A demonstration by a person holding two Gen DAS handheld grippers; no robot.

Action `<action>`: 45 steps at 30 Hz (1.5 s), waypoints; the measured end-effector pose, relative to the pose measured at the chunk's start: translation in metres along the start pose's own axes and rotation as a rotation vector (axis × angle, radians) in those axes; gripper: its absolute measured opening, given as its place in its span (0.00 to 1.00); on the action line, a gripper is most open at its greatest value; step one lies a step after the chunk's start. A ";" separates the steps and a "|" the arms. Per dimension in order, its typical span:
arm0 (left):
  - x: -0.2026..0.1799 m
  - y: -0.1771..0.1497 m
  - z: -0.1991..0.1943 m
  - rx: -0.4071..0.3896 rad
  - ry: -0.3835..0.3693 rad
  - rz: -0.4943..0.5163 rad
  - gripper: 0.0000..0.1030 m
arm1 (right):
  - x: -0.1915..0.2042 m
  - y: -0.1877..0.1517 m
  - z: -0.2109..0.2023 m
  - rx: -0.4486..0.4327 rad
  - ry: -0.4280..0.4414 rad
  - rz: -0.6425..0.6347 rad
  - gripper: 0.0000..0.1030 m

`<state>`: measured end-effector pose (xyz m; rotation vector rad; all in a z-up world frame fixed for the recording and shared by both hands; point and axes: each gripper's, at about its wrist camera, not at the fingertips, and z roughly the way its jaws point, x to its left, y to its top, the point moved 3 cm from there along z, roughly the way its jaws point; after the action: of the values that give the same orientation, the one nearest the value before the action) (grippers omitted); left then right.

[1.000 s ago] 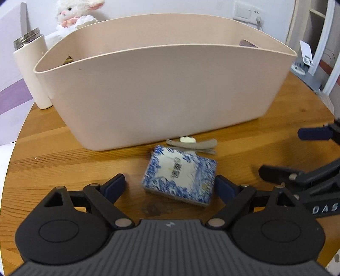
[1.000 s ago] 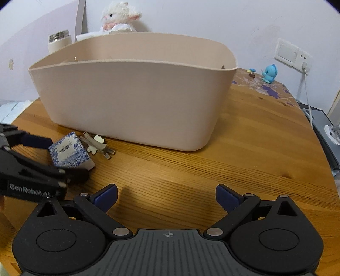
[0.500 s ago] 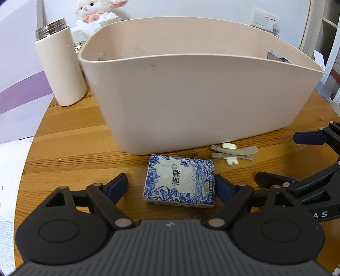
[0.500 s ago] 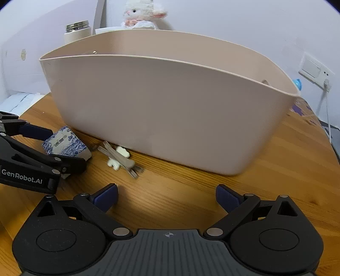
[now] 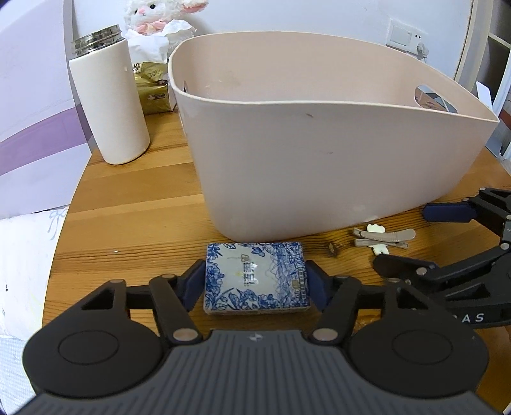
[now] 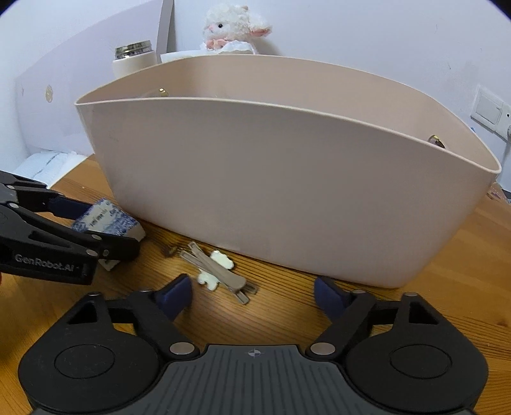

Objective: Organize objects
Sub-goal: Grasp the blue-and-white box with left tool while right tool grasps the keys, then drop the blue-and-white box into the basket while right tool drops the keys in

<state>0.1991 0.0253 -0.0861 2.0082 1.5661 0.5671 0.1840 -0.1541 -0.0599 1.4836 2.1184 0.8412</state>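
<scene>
A blue-and-white floral packet [image 5: 257, 277] lies on the wooden table in front of the beige plastic basket [image 5: 319, 166]. My left gripper [image 5: 257, 281] has both pads against the packet's sides, shut on it. The packet also shows in the right wrist view [image 6: 105, 220], between the left gripper's fingers. A grey hair clip with a white flower [image 6: 217, 269] lies on the table just ahead of my right gripper [image 6: 252, 292], which is open and empty. The clip also shows in the left wrist view [image 5: 383, 237].
A white thermos [image 5: 108, 99] stands left of the basket, with a gold tissue pack [image 5: 153, 92] and a plush lamb [image 5: 159, 16] behind it. The round table's edge [image 5: 64, 223] curves at the left. A wall socket [image 6: 488, 110] is at the right.
My left gripper has closed in on the packet until its pads touch both sides. My right gripper has moved forward and left toward the hair clip, staying open.
</scene>
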 end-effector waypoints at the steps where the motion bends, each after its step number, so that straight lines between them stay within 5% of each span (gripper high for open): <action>1: -0.002 -0.002 0.000 -0.002 0.000 0.001 0.64 | 0.002 0.001 -0.001 -0.004 0.003 -0.003 0.62; 5: -0.004 -0.009 -0.001 -0.011 0.002 -0.001 0.63 | 0.007 -0.001 -0.008 -0.010 0.018 -0.018 0.34; 9: -0.007 -0.011 -0.002 -0.011 0.001 0.000 0.63 | 0.007 -0.003 -0.014 -0.004 0.034 -0.042 0.25; 10: -0.007 -0.012 -0.003 -0.012 0.001 -0.001 0.63 | 0.010 -0.002 -0.013 -0.003 0.032 -0.052 0.15; 28: -0.014 -0.022 -0.019 -0.030 0.011 -0.022 0.63 | 0.009 -0.017 -0.037 -0.021 0.031 -0.036 0.14; 45: -0.023 0.004 -0.093 -0.204 0.011 -0.013 0.63 | -0.014 0.013 -0.140 -0.282 -0.022 0.003 0.14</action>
<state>0.1388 0.0158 -0.0116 1.8444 1.4631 0.7038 0.1073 -0.1970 0.0511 1.3423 1.8899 1.0689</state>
